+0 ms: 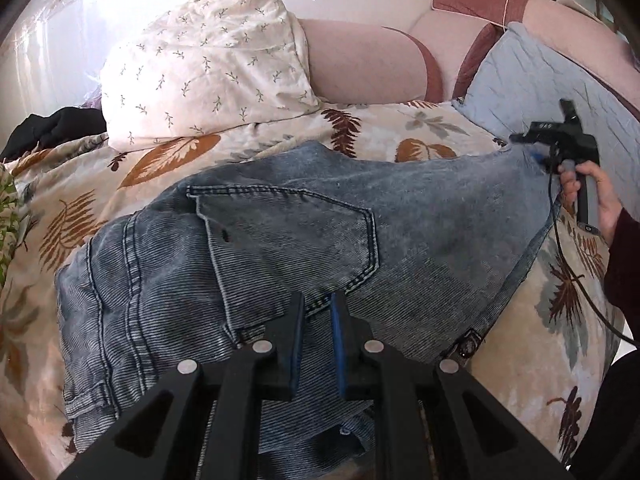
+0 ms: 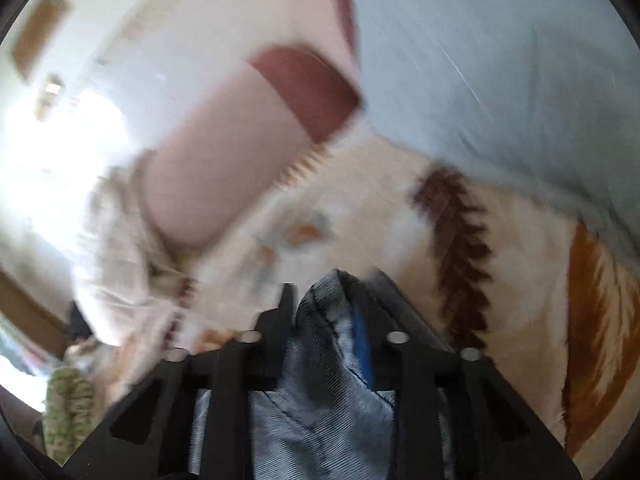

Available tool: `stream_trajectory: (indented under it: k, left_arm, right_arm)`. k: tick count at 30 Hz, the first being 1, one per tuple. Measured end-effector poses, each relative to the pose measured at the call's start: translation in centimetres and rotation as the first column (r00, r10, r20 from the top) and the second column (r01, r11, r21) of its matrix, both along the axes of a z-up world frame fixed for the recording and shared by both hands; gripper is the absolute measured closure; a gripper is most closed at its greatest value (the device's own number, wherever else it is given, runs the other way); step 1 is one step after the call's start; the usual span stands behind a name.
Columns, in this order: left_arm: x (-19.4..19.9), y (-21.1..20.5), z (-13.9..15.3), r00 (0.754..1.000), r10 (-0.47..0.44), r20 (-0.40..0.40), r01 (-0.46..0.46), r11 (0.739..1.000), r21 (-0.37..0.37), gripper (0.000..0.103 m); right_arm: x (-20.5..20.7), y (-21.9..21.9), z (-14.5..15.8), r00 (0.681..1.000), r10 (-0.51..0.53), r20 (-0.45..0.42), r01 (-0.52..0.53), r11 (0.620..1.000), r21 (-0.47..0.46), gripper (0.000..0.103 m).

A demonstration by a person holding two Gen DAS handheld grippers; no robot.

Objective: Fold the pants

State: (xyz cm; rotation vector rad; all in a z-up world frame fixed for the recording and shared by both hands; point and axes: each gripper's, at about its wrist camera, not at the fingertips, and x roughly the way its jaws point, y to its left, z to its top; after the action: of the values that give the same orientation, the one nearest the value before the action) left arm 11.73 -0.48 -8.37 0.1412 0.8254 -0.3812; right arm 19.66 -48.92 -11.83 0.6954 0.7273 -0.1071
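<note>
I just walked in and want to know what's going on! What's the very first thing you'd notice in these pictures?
The big faded blue jeans jump out first, spread across the leaf-patterned bedspread in the middle of the bed. The left gripper pinches them near the back pocket, and the right gripper is clamped on a bunch of denim farther over to the right. Behind sits a puffy white pillow with little sprigs.

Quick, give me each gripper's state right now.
Left gripper: shut on the jeans.
Right gripper: shut on a bunched edge of the jeans.
</note>
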Motion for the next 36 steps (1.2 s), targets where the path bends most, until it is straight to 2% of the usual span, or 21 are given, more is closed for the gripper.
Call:
stream_trajectory:
  k: [1,3,6,9,13,15,18,22,25,30,33,34,36]
  left_arm:
    - [0.0,0.0,0.0,1.0,-0.001,0.001,0.001,1.0,0.002,0.088]
    - [0.1,0.0,0.1,1.0,0.0,0.0,0.0,1.0,-0.006,0.088]
    - [0.3,0.1,-0.2,1.0,0.0,-0.028,-0.001,1.0,-0.027,0.082]
    - [0.4,0.1,-0.4,0.999,0.006,-0.047,-0.008,0.999,-0.047,0.076]
    - [0.2,-0.2,-0.4,0.997,0.0,-0.075,-0.004,0.998,-0.057,0.074]
    - [-0.2,-0.4,-0.5,0.996,-0.005,-0.084,0.001,0.999,-0.049,0.074]
    - [-1.1,-0.6,-0.4,0.996,-0.023,-0.082,0.021,0.999,-0.027,0.074]
    - [-2.0,-0.3,-0.7,0.994,-0.043,-0.101,0.042,0.999,-0.004,0.074]
    - [-2.7,-0.1,-0.9,0.992,-0.071,-0.103,0.074,0.997,0.022,0.074]
    - [-3.3,0.2,-1.0,0.991,-0.099,-0.093,0.102,0.994,0.03,0.074]
    - [-3.2,0.6,-0.2,0.991,-0.09,-0.095,0.091,0.996,0.004,0.074]
    - [-3.4,0.8,0.2,0.993,-0.088,-0.082,0.088,0.996,-0.003,0.074]
    - [-4.0,1.2,1.8,0.995,-0.101,-0.022,0.1,0.995,-0.022,0.074]
  right_arm:
    - [0.2,-0.4,-1.2,0.998,-0.018,-0.059,0.02,0.999,0.03,0.053]
    - [0.0,-0.9,-1.8,0.995,-0.039,-0.095,0.045,0.997,0.059,0.053]
    - [-1.4,-0.6,0.8,0.999,-0.027,-0.046,0.028,1.0,0.01,0.053]
    - [-3.8,0.7,3.6,0.999,0.01,-0.03,-0.013,0.996,-0.093,0.052]
    - [-6.3,3.8,4.0,0.978,0.194,-0.074,-0.202,0.971,-0.128,0.054]
    - [-6.8,5.6,3.6,0.966,0.237,-0.104,-0.253,0.95,-0.181,0.057]
    - [-7.1,8.2,1.2,0.938,0.288,-0.193,-0.326,0.923,-0.204,0.061]
    - [-8.2,10.0,-1.5,0.906,0.278,-0.319,-0.373,0.881,-0.292,0.064]
    - [-9.5,10.4,-1.2,0.901,0.276,-0.334,-0.385,0.864,-0.325,0.064]
    - [-10.0,10.4,-1.4,0.903,0.266,-0.338,-0.378,0.865,-0.329,0.063]
    - [-9.3,11.0,-0.8,0.9,0.23,-0.369,-0.357,0.875,-0.325,0.058]
    - [-9.0,11.5,-0.3,0.9,0.215,-0.379,-0.35,0.876,-0.333,0.058]
    - [-9.0,12.3,1.1,0.912,0.232,-0.338,-0.345,0.88,-0.326,0.058]
